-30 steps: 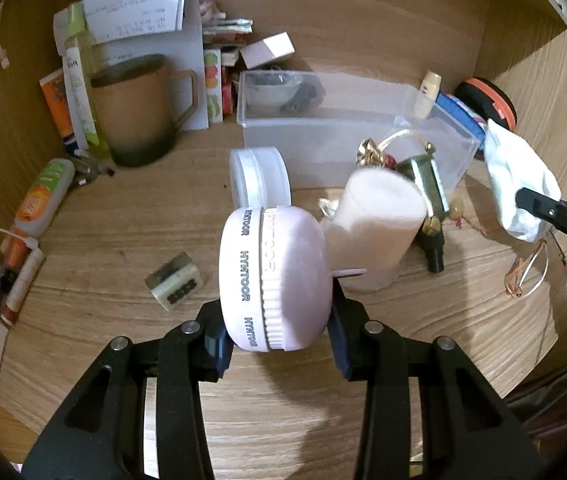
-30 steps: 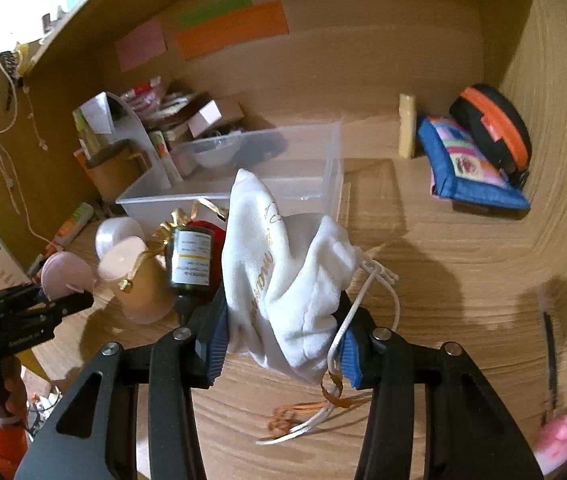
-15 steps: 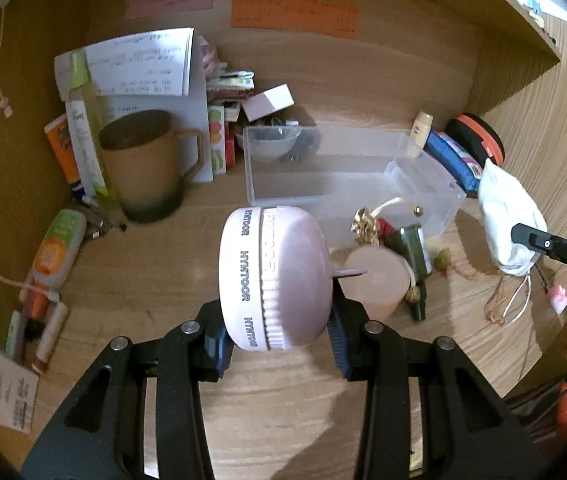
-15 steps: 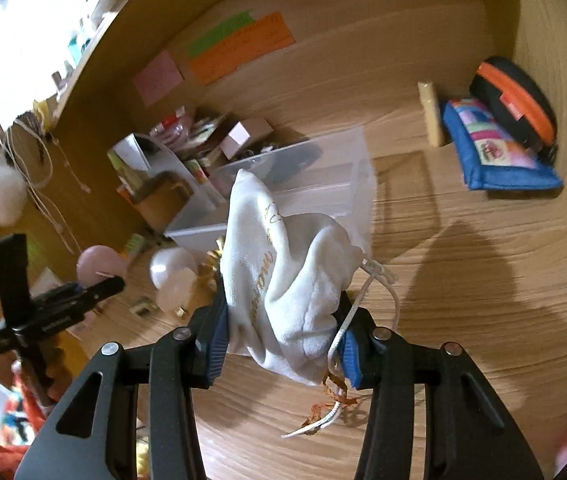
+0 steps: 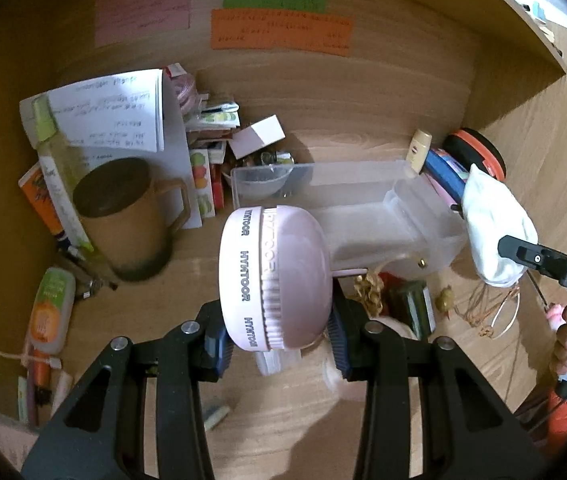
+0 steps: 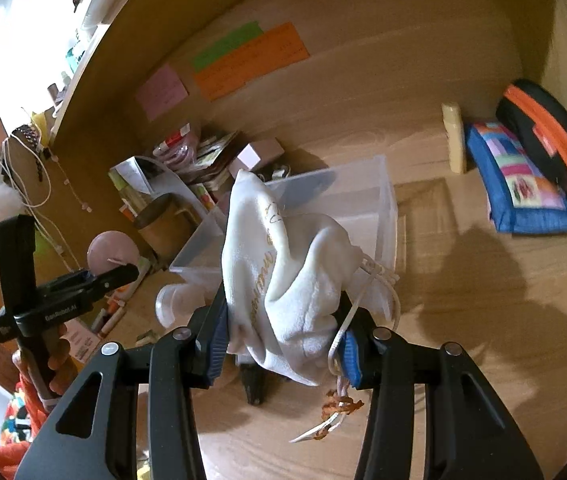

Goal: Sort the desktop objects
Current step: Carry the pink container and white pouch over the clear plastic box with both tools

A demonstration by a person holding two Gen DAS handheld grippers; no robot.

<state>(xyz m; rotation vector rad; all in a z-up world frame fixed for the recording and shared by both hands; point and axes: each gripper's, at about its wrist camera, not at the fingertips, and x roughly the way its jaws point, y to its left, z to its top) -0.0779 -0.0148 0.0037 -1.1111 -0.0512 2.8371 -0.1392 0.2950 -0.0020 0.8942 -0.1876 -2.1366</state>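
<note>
My left gripper (image 5: pixel 279 344) is shut on a round pink HYMTOOR case (image 5: pixel 275 278) and holds it in the air above the wooden desk. Beyond it lies a clear plastic bin (image 5: pixel 363 208). My right gripper (image 6: pixel 283 344) is shut on a white drawstring pouch (image 6: pixel 283 272), raised above the desk, in front of the same bin (image 6: pixel 343 208). The pouch also shows at the right of the left wrist view (image 5: pixel 491 228), and the pink case at the left of the right wrist view (image 6: pixel 111 252).
A brown mug (image 5: pixel 127 224), papers and small boxes crowd the back left. A dark green bottle (image 5: pixel 411 304) and a gold bow (image 5: pixel 369 286) lie below the case. A blue pouch (image 6: pixel 519 188) and an orange-black case (image 6: pixel 543 128) sit at the back right. Tubes (image 5: pixel 49 312) lie at the left edge.
Both grippers have risen and drawn back from the desk with their loads. The bin and the desk objects now sit lower and further off in both views.
</note>
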